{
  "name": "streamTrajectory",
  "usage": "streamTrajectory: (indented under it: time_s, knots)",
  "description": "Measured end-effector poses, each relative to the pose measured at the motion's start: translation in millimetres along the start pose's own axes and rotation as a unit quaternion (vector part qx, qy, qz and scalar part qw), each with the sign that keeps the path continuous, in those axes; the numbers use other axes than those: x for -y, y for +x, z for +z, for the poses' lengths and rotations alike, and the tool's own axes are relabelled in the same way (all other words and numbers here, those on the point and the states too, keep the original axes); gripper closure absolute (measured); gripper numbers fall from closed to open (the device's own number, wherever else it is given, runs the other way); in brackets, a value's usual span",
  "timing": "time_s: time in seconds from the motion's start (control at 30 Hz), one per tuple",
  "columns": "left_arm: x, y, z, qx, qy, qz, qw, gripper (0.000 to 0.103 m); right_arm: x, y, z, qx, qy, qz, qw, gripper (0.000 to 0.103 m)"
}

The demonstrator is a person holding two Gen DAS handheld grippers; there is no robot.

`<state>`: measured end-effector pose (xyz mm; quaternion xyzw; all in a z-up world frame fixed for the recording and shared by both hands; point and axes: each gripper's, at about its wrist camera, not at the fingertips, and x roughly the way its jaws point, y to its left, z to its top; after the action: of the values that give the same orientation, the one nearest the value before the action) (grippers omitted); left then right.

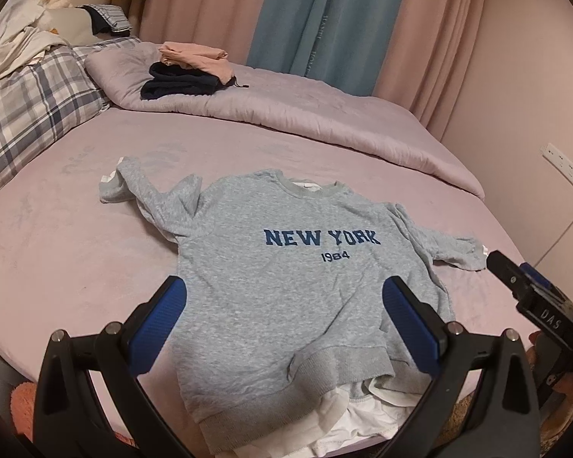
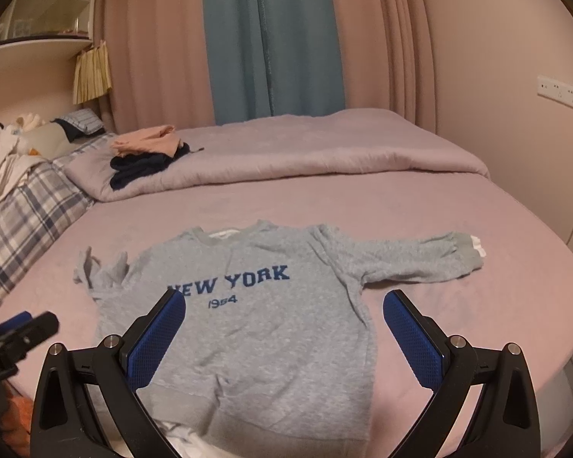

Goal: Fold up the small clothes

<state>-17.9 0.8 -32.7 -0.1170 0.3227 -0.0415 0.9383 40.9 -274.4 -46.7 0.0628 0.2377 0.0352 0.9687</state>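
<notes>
1. Fingers, left gripper (image 1: pixel 284 299): two black arms with blue ribbed pads (image 1: pixel 160 320), spread wide, nothing between them; held over the lower half of the sweatshirt.
2. Fingers, right gripper (image 2: pixel 284 311): same build, blue pads (image 2: pixel 412 337) set wide apart, nothing held; positioned above the sweatshirt's lower right part and the bare sheet beside it.
3. Sweatshirt (image 1: pixel 286 290): grey, small, lying face up on the bed with blue lettering "NEW YORK 1984" across the chest. Hem nearest the cameras, at the bed's front edge; neckline away. One sleeve lies stretched out to the right, the other is crumpled at the left.
4. White garment (image 1: pixel 347 420): showing from under the hem, and at neckline and cuffs.
5. Bed (image 1: pixel 76 252): covered in a lilac sheet.
6. Lilac quilt (image 1: pixel 324 114): folded back along the far side.
7. Folded clothes (image 1: pixel 187 72): a dark piece with a peach piece on top, stacked on the quilt, well apart from the sweatshirt.
8. Plaid bedding (image 1: pixel 30 114): at far left.
9. Curtains (image 1: pixel 324 19): pink and blue, behind the bed.
</notes>
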Motion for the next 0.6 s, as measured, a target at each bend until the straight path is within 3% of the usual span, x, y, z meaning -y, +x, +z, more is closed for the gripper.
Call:
streamTrajectory:
  time_s: [0.6]
  knots:
    - [-23.5,18.1,-2.5,-0.022,-0.023,0.023,0.9992,0.001,-7.5,25.4,-8.0,-0.024,-0.003,0.004,1.000,0.000]
